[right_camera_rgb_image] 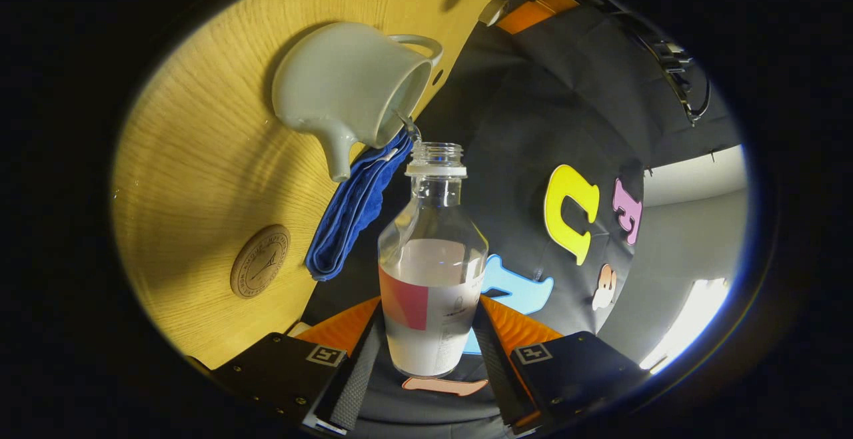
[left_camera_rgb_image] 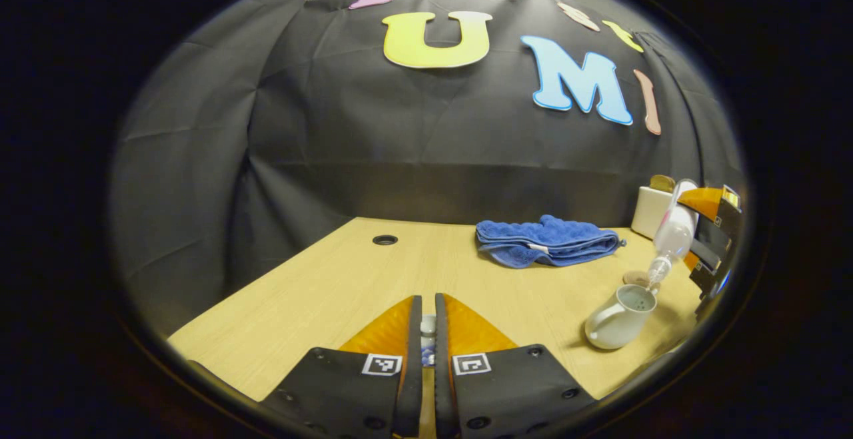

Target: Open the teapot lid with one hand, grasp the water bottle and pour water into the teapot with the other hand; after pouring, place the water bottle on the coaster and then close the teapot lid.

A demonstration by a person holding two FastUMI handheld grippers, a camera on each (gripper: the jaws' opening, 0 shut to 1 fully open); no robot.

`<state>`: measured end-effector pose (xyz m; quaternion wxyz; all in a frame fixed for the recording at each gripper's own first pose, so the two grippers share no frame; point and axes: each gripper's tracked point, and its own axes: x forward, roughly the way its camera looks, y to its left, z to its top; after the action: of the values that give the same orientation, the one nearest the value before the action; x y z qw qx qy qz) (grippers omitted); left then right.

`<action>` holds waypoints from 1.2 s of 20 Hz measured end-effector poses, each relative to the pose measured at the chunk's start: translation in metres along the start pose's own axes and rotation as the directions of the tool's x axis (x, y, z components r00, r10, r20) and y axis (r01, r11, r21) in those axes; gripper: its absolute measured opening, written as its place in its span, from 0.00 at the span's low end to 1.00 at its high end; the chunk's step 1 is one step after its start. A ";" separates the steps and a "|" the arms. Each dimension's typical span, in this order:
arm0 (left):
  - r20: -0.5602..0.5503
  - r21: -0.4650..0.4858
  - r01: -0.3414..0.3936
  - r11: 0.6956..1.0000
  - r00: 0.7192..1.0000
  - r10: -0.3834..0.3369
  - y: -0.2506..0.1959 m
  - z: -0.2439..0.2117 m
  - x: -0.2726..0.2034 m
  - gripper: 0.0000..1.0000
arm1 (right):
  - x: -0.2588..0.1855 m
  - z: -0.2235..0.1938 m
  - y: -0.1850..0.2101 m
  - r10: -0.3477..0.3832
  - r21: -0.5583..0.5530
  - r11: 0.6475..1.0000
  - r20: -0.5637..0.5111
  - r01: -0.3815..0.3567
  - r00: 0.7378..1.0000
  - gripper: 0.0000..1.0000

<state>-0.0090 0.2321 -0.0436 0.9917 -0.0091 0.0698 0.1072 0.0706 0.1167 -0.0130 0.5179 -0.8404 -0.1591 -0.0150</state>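
Above the pale ceramic teapot (right_camera_rgb_image: pixel 346 92) on the wooden surface (right_camera_rgb_image: pixel 200 192), the right tool (right_camera_rgb_image: pixel 430 352) grips the tipped clear water bottle (right_camera_rgb_image: pixel 432 259), pouring; the left tool (left_camera_rgb_image: pixel 428 332) pinches the small lid (left_camera_rgb_image: pixel 428 324). Next, probably, the round coaster (right_camera_rgb_image: pixel 260 261).

Wooden table (left_camera_rgb_image: pixel 346 279): teapot (left_camera_rgb_image: pixel 620 319), towel (left_camera_rgb_image: pixel 546 242), coaster (right_camera_rgb_image: pixel 260 261).

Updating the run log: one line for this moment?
step: pouring | right gripper: bottle tipped over teapot | left gripper: holds lid | coaster: bare
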 end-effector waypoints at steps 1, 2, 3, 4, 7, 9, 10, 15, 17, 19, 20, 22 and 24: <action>-0.001 0.000 0.001 1.000 1.000 -0.001 0.001 0.000 0.000 0.14 | -0.001 0.001 -0.001 -0.003 -0.007 1.000 0.000 0.003 1.000 0.77; -0.002 0.000 0.002 1.000 1.000 -0.002 0.000 0.000 0.000 0.14 | 0.000 0.001 -0.002 -0.006 -0.013 1.000 0.002 0.006 1.000 0.77; -0.002 0.000 0.002 1.000 1.000 -0.002 0.000 0.000 0.000 0.14 | 0.000 0.001 -0.002 -0.008 -0.021 1.000 0.004 0.008 1.000 0.76; -0.001 0.001 0.003 1.000 1.000 -0.003 -0.001 0.000 0.000 0.14 | 0.001 0.000 -0.003 -0.009 -0.029 1.000 0.006 0.009 1.000 0.77; -0.002 0.002 0.003 1.000 1.000 -0.003 -0.001 0.000 0.000 0.14 | 0.005 -0.002 -0.006 -0.010 -0.051 0.999 0.010 0.010 1.000 0.77; -0.003 0.004 0.004 1.000 1.000 -0.004 -0.002 0.000 0.000 0.14 | 0.007 0.000 -0.006 -0.009 -0.058 0.998 0.014 0.009 1.000 0.77; -0.003 0.005 0.005 1.000 1.000 -0.005 -0.002 -0.001 0.000 0.14 | 0.007 0.000 -0.006 -0.013 -0.068 0.998 0.017 0.014 1.000 0.77; -0.004 0.003 0.010 1.000 1.000 -0.010 -0.003 -0.001 -0.001 0.14 | 0.010 0.000 -0.006 -0.033 -0.111 0.993 0.027 0.036 0.999 0.77; -0.006 0.002 0.010 1.000 1.000 -0.010 -0.002 -0.001 -0.002 0.14 | 0.010 0.001 -0.009 -0.044 -0.122 0.991 0.030 0.047 0.999 0.77; -0.006 0.001 0.010 1.000 1.000 -0.010 -0.001 -0.001 -0.001 0.14 | 0.009 0.002 -0.012 -0.054 -0.132 0.989 0.035 0.059 0.998 0.77; -0.006 0.001 0.011 1.000 1.000 -0.011 -0.002 -0.001 -0.002 0.14 | 0.010 0.001 -0.013 -0.058 -0.135 0.989 0.037 0.063 0.998 0.77; -0.005 -0.001 0.012 1.000 1.000 -0.012 -0.002 -0.001 -0.002 0.14 | 0.012 0.002 -0.015 -0.062 -0.140 0.988 0.043 0.068 0.997 0.77; -0.006 -0.002 0.012 1.000 1.000 -0.012 -0.003 -0.002 -0.002 0.14 | 0.012 0.002 -0.015 -0.063 -0.138 0.988 0.045 0.069 0.997 0.77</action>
<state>-0.0102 0.2291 -0.0453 0.9922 -0.0106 0.0726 0.1012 0.0773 0.1281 0.0014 0.4536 -0.8690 -0.1960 -0.0262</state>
